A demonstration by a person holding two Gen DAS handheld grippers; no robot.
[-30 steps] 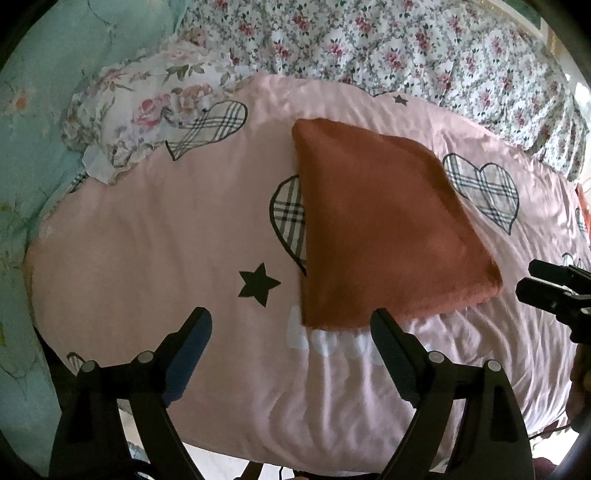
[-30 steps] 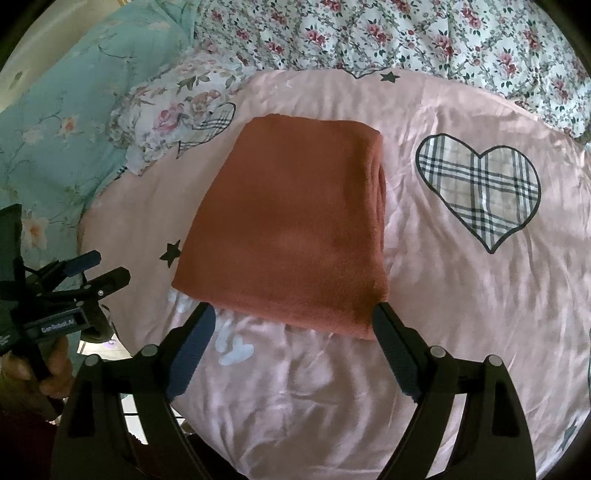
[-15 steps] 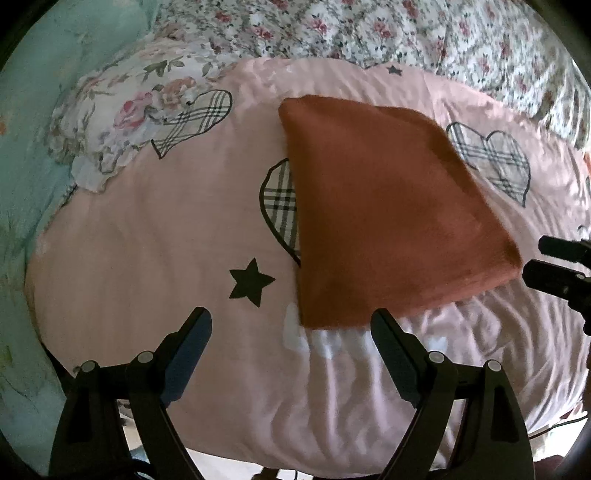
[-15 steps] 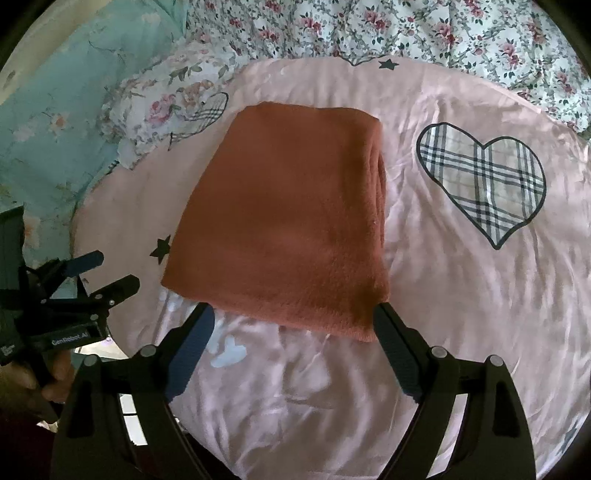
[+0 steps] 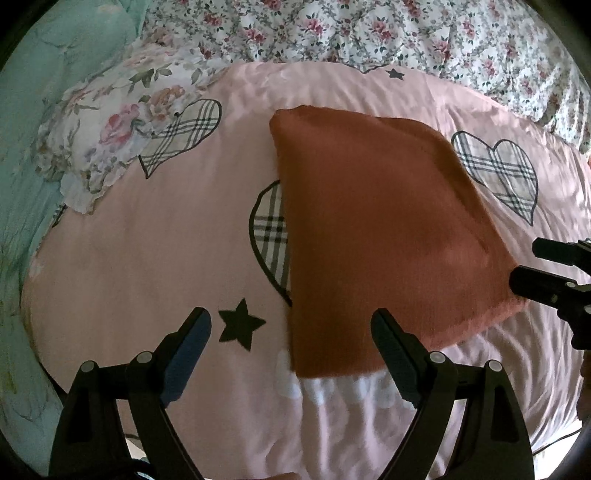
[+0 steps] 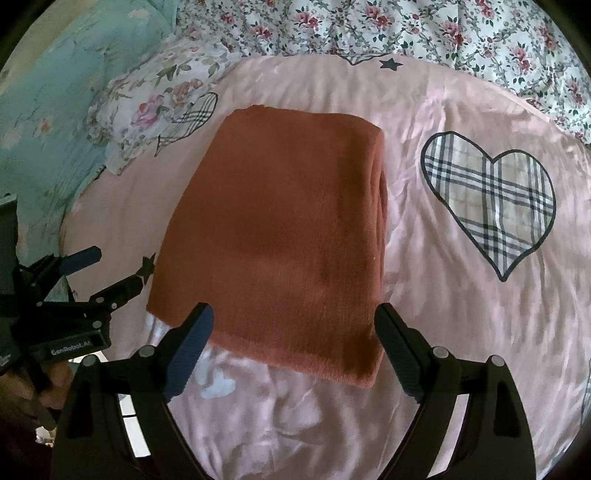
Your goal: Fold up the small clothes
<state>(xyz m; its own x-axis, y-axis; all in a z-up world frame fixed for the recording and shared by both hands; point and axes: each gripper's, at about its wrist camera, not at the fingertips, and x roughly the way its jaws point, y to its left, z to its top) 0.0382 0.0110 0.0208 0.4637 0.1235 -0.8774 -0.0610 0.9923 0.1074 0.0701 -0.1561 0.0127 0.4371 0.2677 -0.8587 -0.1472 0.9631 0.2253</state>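
Observation:
A rust-orange knit garment (image 5: 373, 236) lies folded into a flat rectangle on a pink bedsheet (image 5: 155, 236); it also shows in the right wrist view (image 6: 288, 236), with its thick folded edge on the right. My left gripper (image 5: 291, 332) is open and empty, just above the garment's near left corner. My right gripper (image 6: 293, 332) is open and empty, hovering over the garment's near edge. Each gripper shows in the other's view: the right one (image 5: 546, 269) at the garment's right corner, the left one (image 6: 99, 273) at its left corner.
The pink sheet carries plaid hearts (image 6: 491, 199) and black stars (image 5: 240, 328). A floral pillow (image 5: 122, 122) lies at the back left, a floral quilt (image 6: 406, 29) along the back, and turquoise bedding (image 6: 48, 103) at the left. The bed's near edge runs below the grippers.
Both grippers have moved forward and down toward the garment's near edge. The garment looms larger in both views. Both stay open, and the garment has not moved.

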